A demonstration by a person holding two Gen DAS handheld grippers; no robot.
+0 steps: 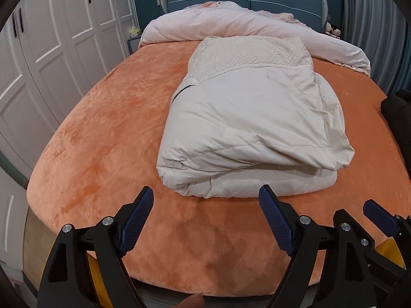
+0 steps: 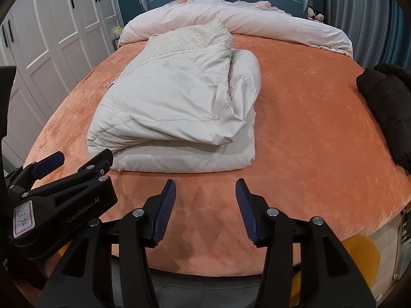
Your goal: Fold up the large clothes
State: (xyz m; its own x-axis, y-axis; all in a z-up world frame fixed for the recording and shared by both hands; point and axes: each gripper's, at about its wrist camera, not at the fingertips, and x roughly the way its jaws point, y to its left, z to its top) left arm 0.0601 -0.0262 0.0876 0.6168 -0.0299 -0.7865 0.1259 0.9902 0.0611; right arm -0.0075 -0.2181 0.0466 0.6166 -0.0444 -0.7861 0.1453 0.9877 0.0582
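A folded cream padded coat [image 1: 251, 128] is lying in the middle of an orange bedspread [image 1: 102, 128], fleece lining showing at its far end. The left gripper [image 1: 205, 220] and right gripper [image 2: 205, 210] are hovering side by side over the bed's near edge, both spread wide, gripping nothing. A black garment [image 2: 388, 107] is sitting at the right.

Ahead of my tongs: cream coat [image 1: 246, 118] – smooth matt quilted cloth w/ nubbly fleece lining at far end. Bed cover [image 1: 108, 118] under it is plush, velvety. My left gripper [image 1: 205, 220] & right gripper [image 2: 206, 210]: matt black plastic, ribbed blue pads [image 1: 136, 220], metal rivets.
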